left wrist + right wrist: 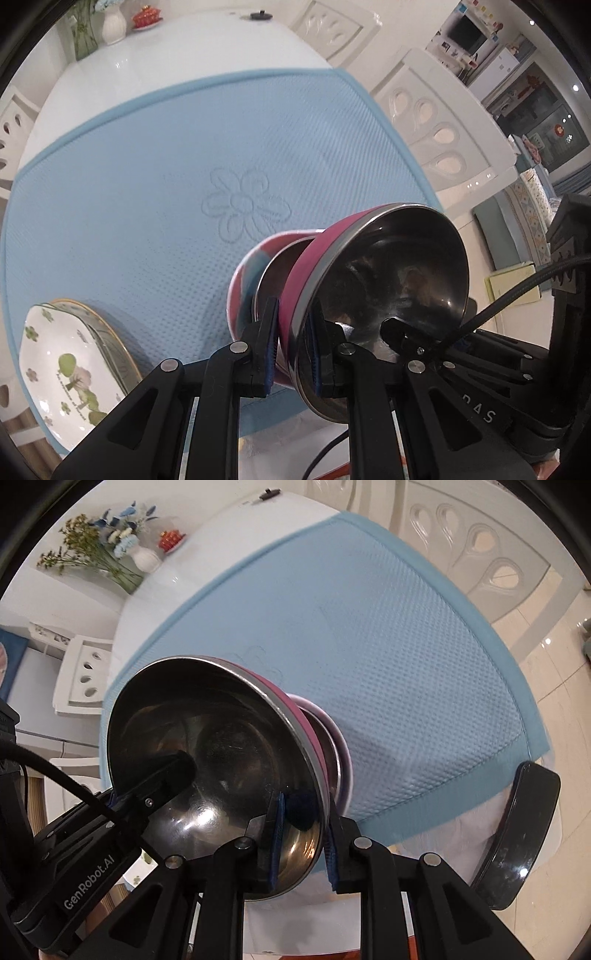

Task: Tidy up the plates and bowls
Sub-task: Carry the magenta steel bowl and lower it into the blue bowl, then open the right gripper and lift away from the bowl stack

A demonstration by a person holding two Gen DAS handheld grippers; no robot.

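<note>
Your left gripper (291,354) is clamped on the rim of the pink steel bowl (388,280), one pad on the pink outer wall and one inside the polished cup, and your right gripper (304,840) pinches the same rim from the opposite side, so both hold this one bowl. You have it tipped almost on edge, its mouth facing back toward the cameras, hanging over the near edge of the blue mat (147,184) that covers the white counter (192,44). Just behind it sits a second bowl (245,280), pink and blue outside with a steel lining; the held bowl's base looks pressed into or against it, though whether they are truly nested cannot be told. To finish well, I would level the rim first, then bring the base down square into the second bowl so it seats without scraping or riding up one side. Keep the two wrists moving together; a twist between them could skid the smooth steel out of the pads. The flowered plates (62,362) lie stacked at the mat's near left, well apart.
</note>
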